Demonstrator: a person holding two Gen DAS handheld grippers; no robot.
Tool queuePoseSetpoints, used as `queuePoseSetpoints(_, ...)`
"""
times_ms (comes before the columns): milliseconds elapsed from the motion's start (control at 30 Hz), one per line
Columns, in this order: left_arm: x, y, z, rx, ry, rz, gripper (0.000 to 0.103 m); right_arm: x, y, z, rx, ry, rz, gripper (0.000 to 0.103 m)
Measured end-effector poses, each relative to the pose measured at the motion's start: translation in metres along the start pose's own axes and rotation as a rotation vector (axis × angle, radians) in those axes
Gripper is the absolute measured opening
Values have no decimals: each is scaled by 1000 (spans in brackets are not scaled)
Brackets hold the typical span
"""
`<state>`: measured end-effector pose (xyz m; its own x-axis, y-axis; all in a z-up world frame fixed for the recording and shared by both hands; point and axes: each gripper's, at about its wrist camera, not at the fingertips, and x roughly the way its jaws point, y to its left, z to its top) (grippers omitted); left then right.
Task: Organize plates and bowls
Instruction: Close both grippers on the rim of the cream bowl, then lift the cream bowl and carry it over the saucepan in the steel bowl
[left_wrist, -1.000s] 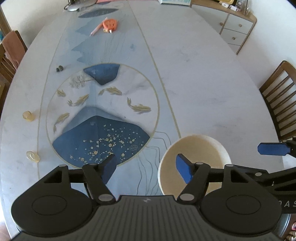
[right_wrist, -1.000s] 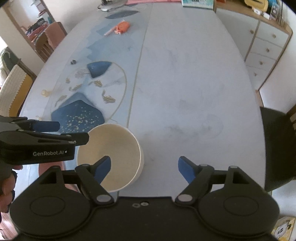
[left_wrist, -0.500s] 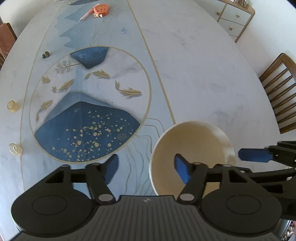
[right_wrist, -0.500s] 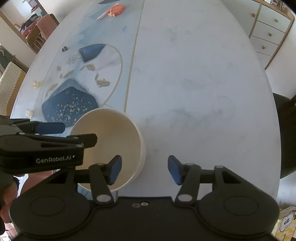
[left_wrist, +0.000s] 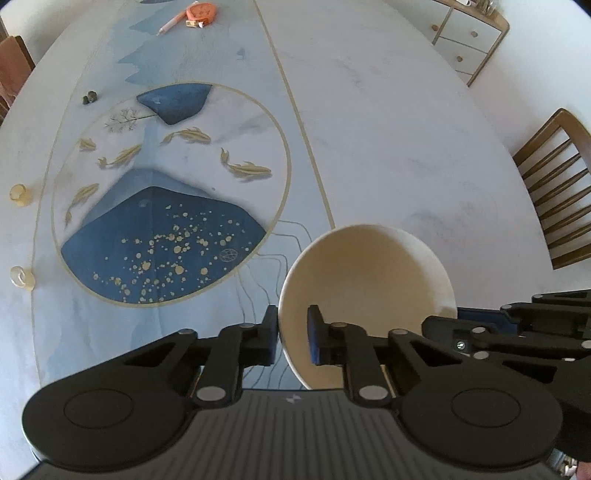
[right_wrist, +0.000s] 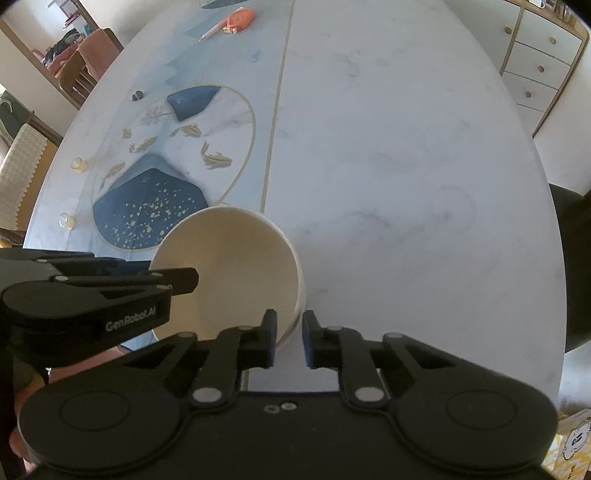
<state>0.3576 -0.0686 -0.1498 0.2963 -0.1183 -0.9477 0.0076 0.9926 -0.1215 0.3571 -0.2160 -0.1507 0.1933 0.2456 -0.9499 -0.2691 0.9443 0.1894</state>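
A cream bowl (left_wrist: 369, 280) stands at the near edge of the white table; it also shows in the right wrist view (right_wrist: 229, 273). My left gripper (left_wrist: 291, 338) is closed on the bowl's left rim, one finger outside and one inside. My right gripper (right_wrist: 289, 338) is closed on the bowl's right rim in the same way. The right gripper also shows at the right edge of the left wrist view (left_wrist: 517, 332), and the left gripper at the left of the right wrist view (right_wrist: 110, 291). No plates are in view.
A blue table runner (left_wrist: 177, 184) with a fish pattern runs down the table's left half. An orange tape measure (left_wrist: 199, 11) and a pen (left_wrist: 171, 26) lie far off. Small glass items (left_wrist: 18, 194) sit at the left edge. A wooden chair (left_wrist: 554, 184) stands right, drawers (right_wrist: 539, 70) beyond.
Both grippers have closed from wide open onto opposite sides of the bowl's rim. Both cameras have moved closer to the bowl.
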Motion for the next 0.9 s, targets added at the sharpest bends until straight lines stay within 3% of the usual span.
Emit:
queuePoseSetpoints(133, -3, -1, -2, -11, -3, 16, 6, -2, -1, -1, 22, -9, 3, 11)
queuePoseSetpoints(433, -22, -12, -8, 4, -27, 23, 6, -19, -8, -6, 59, -30, 11, 9)
queuePoseSetpoints(900, -89, -35, -20, 37, -81, 4, 6, -85, -13, -18, 58, -105, 24, 8)
